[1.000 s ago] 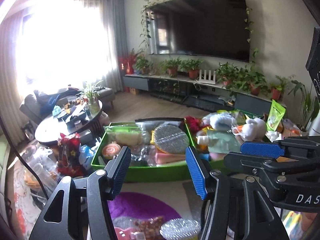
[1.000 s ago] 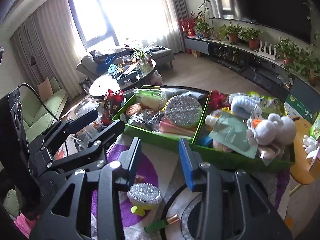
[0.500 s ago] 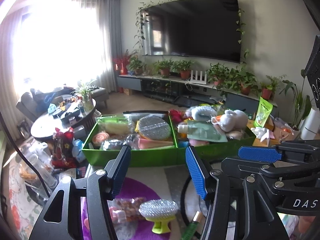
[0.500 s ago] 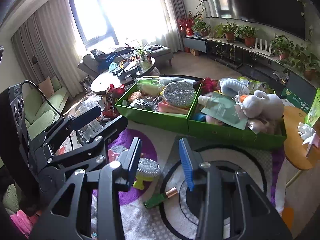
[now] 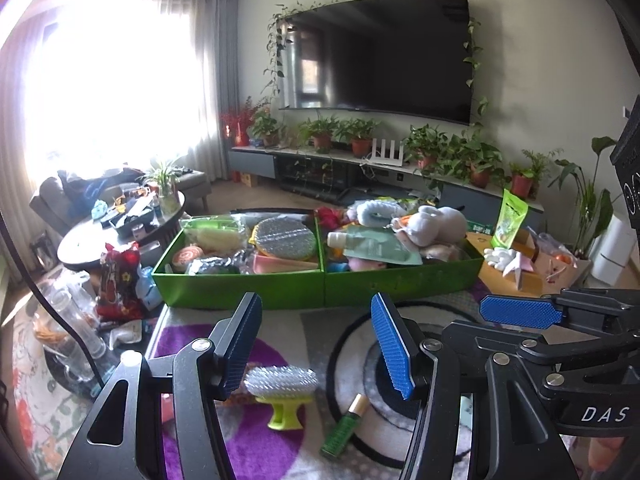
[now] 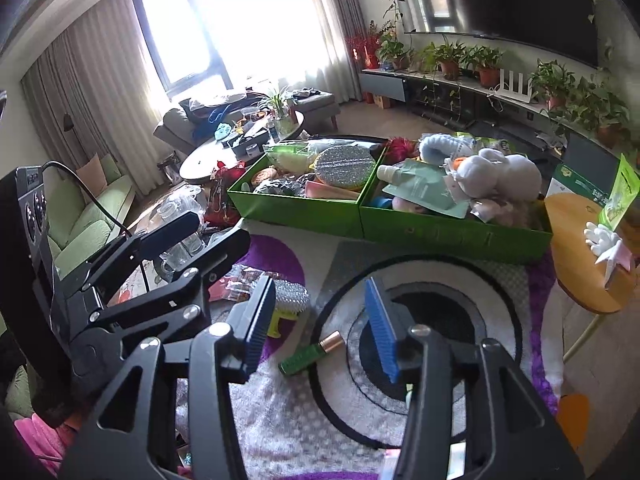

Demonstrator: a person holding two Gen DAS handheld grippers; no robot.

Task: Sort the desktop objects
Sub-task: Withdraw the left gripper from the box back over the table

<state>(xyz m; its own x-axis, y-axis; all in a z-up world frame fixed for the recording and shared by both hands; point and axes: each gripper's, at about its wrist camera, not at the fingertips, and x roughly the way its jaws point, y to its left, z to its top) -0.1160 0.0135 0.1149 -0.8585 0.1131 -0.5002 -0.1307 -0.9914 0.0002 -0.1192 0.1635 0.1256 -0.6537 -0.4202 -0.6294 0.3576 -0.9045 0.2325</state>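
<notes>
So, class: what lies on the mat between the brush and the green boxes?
Nothing: in both wrist views only bare mat separates the brush from the green boxes.

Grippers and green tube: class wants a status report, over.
Left gripper open, empty. Right gripper open, empty, above the mat. Green tube lies loose on the mat, brush beside it. Green boxes full beyond; path unobstructed.
</notes>
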